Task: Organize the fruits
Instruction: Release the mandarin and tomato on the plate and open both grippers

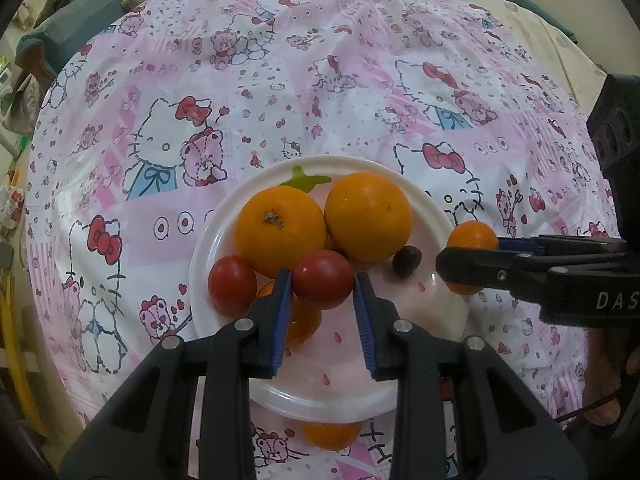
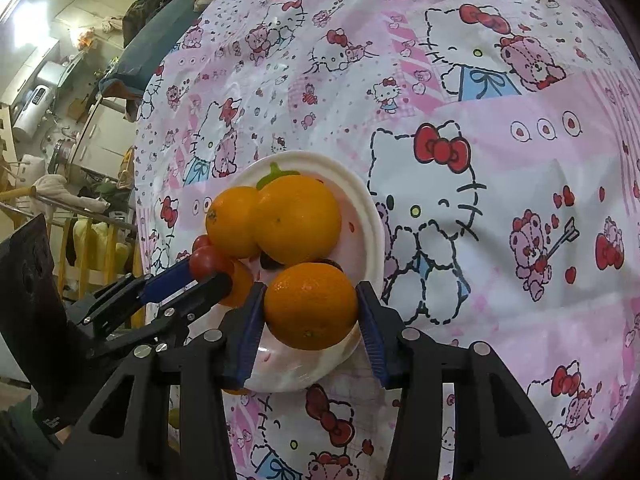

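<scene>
While both fingers pinch fruit over the plate [image 1: 208, 240], left gripper [image 1: 322, 280] squeezes a soft, bruisable tomato [image 1: 322, 278] at its middle; right gripper [image 2: 310, 306] apparently clasps a firm small orange [image 2: 310, 306].

The only lettering I can read is "DAS" in pale capitals on the black body of the right claw [image 1: 472, 258], cut off by the picture's edge in my left wrist view; small print on the other tool's body is too blurred.

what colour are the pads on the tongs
Blue pads on black tongs, clearest in the left wrist view.
</scene>
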### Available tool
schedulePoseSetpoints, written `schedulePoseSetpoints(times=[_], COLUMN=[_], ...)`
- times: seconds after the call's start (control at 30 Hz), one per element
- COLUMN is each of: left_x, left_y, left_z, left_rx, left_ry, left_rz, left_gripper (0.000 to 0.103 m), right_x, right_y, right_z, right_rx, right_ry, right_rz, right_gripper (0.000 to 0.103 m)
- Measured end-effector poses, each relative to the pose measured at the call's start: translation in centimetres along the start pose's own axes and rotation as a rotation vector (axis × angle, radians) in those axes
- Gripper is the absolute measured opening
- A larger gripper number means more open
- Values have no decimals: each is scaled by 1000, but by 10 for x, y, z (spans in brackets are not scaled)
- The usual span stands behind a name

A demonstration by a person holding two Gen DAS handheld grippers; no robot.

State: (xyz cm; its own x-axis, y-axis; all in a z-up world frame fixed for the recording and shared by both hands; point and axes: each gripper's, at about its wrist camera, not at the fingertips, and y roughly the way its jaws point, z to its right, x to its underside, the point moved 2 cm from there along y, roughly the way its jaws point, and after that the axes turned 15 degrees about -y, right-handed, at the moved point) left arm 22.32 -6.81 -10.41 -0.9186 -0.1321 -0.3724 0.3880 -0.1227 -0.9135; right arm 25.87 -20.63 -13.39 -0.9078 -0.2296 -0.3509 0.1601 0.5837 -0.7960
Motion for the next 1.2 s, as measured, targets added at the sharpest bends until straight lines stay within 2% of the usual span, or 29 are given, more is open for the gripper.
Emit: schedulePoseSetpoints(times=[0.4, 0.43, 0.47, 0.53, 0.77, 1.0, 1.03, 1.07, 1.1, 1.13, 1.17, 1.2], left_x=[0, 0, 0, 0, 1, 3, 3, 4, 4, 3, 3, 2], left_y=[-1, -2, -2, -2, -2, -2, -2, -3, -5, -9, -13, -16], left_z=[1, 0, 0, 0, 2, 6, 6, 6, 6, 5, 6, 6], left_rx=[5, 4, 9, 19, 25, 17, 15, 19, 23, 30, 35, 35], left_ry=[3, 4, 3, 0, 11, 32, 34, 32, 29, 25, 24, 25], left_rz=[16, 18, 15, 11, 9, 10, 7, 7, 13, 33, 49, 61], left_gripper=[28, 27, 27, 28, 27, 28, 34, 50, 59, 73, 80, 82], right_x=[-1, -1, -1, 0, 0, -1, -1, -2, -2, -2, -3, -3], right_y=[-3, -4, -5, -8, -16, -19, -20, -20, -20, -21, -21, -21], right_z=[3, 4, 4, 7, 17, 16, 15, 15, 14, 14, 13, 13], right_rx=[17, 18, 17, 18, 35, 40, 38, 37, 40, 42, 43, 43], right_ry=[15, 20, 29, 50, 108, 105, 103, 100, 96, 92, 90, 88], right_rz=[14, 17, 27, 48, 80, 87, 87, 87, 88, 89, 88, 87], right_gripper=[49, 56, 70, 73, 73, 74, 74, 74, 74, 74, 74, 74])
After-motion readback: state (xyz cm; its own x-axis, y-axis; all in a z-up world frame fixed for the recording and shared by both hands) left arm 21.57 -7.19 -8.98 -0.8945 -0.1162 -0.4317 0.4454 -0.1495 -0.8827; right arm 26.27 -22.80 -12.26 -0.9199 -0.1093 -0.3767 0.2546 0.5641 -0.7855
